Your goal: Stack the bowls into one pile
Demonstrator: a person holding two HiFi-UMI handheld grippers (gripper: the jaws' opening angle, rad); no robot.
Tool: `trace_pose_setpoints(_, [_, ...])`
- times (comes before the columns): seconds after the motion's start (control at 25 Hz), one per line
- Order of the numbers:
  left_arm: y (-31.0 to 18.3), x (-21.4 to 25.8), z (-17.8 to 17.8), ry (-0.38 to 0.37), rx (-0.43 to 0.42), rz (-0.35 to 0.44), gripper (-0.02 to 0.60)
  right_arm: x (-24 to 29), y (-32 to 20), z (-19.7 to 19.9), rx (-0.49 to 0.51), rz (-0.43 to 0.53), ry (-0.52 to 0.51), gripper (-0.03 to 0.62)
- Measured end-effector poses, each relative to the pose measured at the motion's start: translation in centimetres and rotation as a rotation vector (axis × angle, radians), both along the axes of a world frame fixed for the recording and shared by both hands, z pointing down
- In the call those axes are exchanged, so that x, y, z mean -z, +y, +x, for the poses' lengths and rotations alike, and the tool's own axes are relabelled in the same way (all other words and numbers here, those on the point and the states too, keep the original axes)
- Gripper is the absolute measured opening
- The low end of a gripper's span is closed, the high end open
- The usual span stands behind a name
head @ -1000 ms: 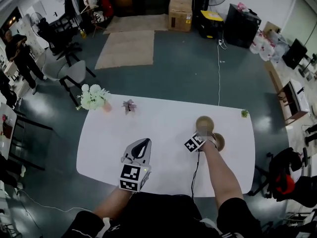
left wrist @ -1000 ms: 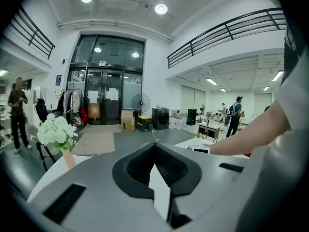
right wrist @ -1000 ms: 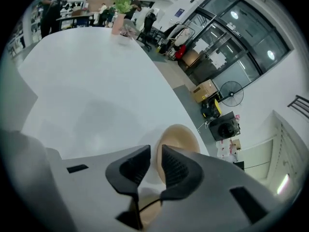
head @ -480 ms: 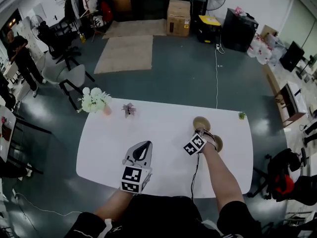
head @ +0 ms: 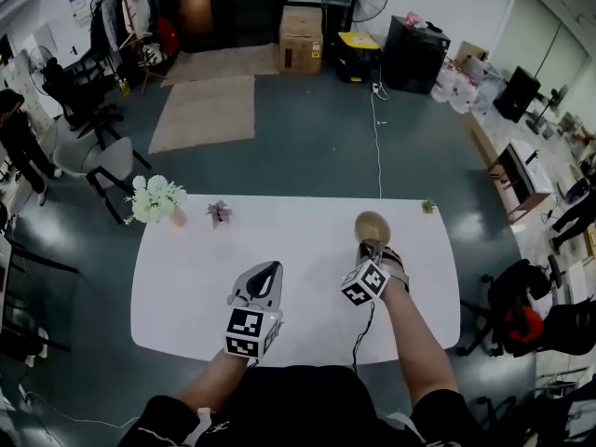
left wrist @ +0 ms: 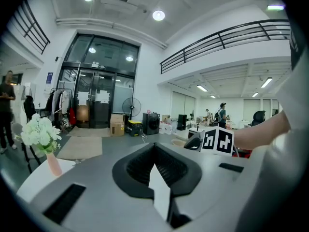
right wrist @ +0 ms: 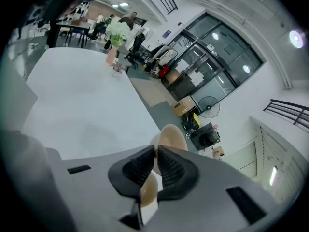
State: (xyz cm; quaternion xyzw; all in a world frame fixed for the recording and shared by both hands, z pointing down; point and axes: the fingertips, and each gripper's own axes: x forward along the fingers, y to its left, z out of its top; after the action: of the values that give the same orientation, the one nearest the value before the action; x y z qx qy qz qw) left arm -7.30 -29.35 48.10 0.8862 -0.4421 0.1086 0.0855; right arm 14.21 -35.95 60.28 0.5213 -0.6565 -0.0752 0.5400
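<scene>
Right gripper view: right gripper (right wrist: 155, 149) jaws just closed, pinching tan bowl (right wrist: 171, 134) rim over white table (right wrist: 82, 105); left gripper (left wrist: 154, 146) jaws together, empty.

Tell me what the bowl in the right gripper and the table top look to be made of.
Bowl: pale tan, smooth and matte, with a thin wall and no grain showing. It is likely plastic or a light wood-fibre mix, but the look leaves it open.
Table top: plain white and smooth with a faint sheen, probably laminate or painted board.
</scene>
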Motion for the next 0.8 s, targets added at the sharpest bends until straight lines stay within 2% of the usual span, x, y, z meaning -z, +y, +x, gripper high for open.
trace_pose_setpoints(0.16, [0.3,-0.2,1.5,0.008,-0.048,0.0,0.012,0.1,3.0,1.3,-0.009,0.006,0.042,0.041])
trace_pose_setpoints(0.36, [0.6,-0.2,2.7,0.008,-0.088,0.004,0.012,-2.4,5.4,3.8,-0.064,-0.018,0.07,0.044])
trace_pose_setpoints(0.48, [0.5,-0.3,2.8,0.003,-0.096,0.005,0.012,-4.5,6.1,4.8,-0.088,-0.049,0.09,0.041])
trace_pose_setpoints(0.8, [0.3,-0.3,2.7,-0.012,-0.09,0.006,0.012,-7.6,6.8,5.6,-0.112,-0.103,0.064,0.041])
